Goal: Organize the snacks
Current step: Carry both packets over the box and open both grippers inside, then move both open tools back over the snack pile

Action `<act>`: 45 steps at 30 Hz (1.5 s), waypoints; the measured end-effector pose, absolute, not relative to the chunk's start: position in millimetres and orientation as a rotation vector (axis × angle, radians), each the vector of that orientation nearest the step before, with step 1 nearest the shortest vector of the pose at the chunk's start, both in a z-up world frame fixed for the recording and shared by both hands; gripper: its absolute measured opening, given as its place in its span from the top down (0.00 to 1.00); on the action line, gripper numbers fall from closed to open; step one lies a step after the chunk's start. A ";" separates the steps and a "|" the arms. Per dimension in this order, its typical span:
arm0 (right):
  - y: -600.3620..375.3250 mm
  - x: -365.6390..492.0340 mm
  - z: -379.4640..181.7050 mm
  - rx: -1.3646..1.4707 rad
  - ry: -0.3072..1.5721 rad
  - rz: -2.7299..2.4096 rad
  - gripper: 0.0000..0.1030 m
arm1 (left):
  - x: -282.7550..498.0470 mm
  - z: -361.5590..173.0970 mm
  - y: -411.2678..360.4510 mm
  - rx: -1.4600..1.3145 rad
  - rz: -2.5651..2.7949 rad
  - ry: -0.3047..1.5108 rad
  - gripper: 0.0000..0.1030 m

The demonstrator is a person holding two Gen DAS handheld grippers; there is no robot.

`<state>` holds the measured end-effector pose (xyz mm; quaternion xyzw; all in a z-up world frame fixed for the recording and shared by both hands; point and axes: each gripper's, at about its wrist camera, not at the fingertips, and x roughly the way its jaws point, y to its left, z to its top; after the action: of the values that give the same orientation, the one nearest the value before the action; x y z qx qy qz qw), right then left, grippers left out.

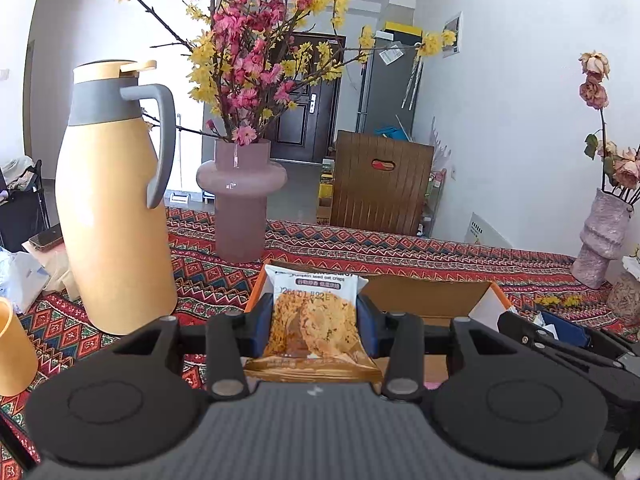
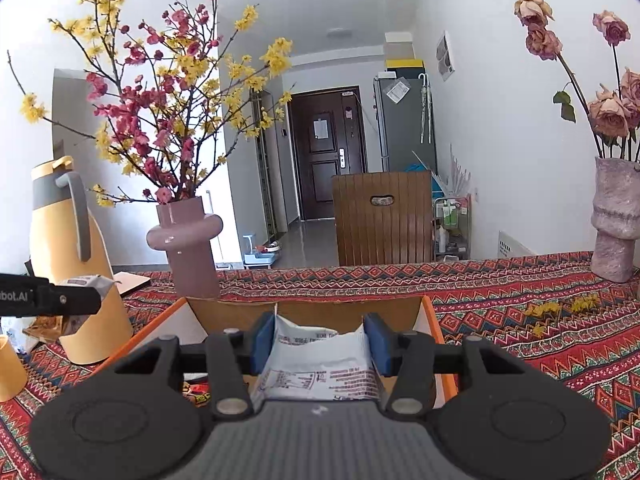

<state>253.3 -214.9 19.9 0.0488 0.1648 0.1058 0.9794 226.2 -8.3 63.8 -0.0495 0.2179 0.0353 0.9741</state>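
Above the open box [image 2: 430, 312] on the tabletop [image 2: 520, 300], left tool [image 1: 314, 320] and right tool [image 2: 319, 338] each clamp 1 light, crinkly, breakable crisp packet [image 1: 314, 322], best gripped mid-body.

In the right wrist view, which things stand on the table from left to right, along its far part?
Yellow jug → pink vase with flowering branches → grey vase with dried roses.

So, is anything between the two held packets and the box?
Nothing visible. The left gripper holds a crisps packet before the open box; the right gripper holds a white packet at the box, whose floor is hidden.
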 end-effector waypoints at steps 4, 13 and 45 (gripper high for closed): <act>-213.3 262.5 4.5 0.096 0.363 0.210 0.53 | 242.4 41.6 -3.7 -0.105 0.103 0.451 0.58; -207.9 268.0 -9.8 0.086 0.401 0.213 0.52 | 259.5 12.0 5.7 -0.101 0.114 0.507 0.58; -216.4 245.0 -0.4 0.138 0.354 0.205 0.00 | 228.4 28.8 7.0 -0.158 0.092 0.400 0.00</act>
<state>245.0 -216.4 -0.4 0.0684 0.1757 0.1018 0.9768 228.4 7.0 28.8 -0.0781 0.1983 0.0454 0.9760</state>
